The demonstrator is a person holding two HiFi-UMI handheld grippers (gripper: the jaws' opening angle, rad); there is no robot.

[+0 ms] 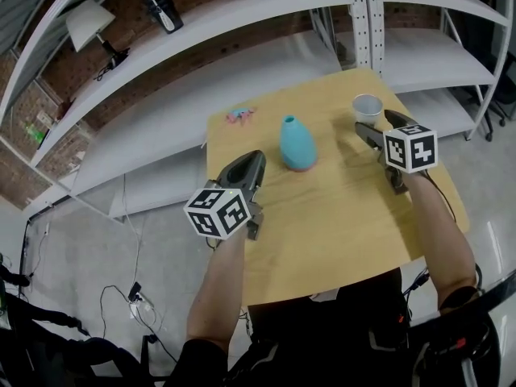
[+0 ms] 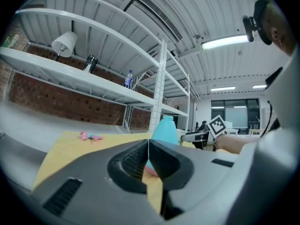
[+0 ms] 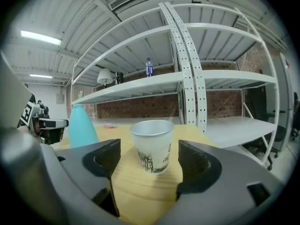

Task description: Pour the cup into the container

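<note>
The right gripper has its jaws spread wide, with clear gaps on both sides and nothing pressed between the pads. Straight ahead of it, in line with the gap, a white paper cup stands upright on the wooden table. It has a dark tree print on its side, and neither pad touches it. In the head view the cup sits just past this gripper's tips, near the table's far corner. The container, a teal bottle with a narrow neck and a pinkish base, stands upright to this gripper's left and apart from the cup.

The left gripper has its jaws together, the two pads meeting along a thin line with nothing between them. The container rises straight in front of it, a little beyond the tips and not in contact. Farther ahead and to its left, a small pink item lies on the table near the far edge. To this gripper's right, the other gripper's marker cube shows past the container.

Behind the table, beyond both grippers, runs white metal shelving. It holds a lamp and a small bottle with a blue cap, well above the level of the jaws
</note>
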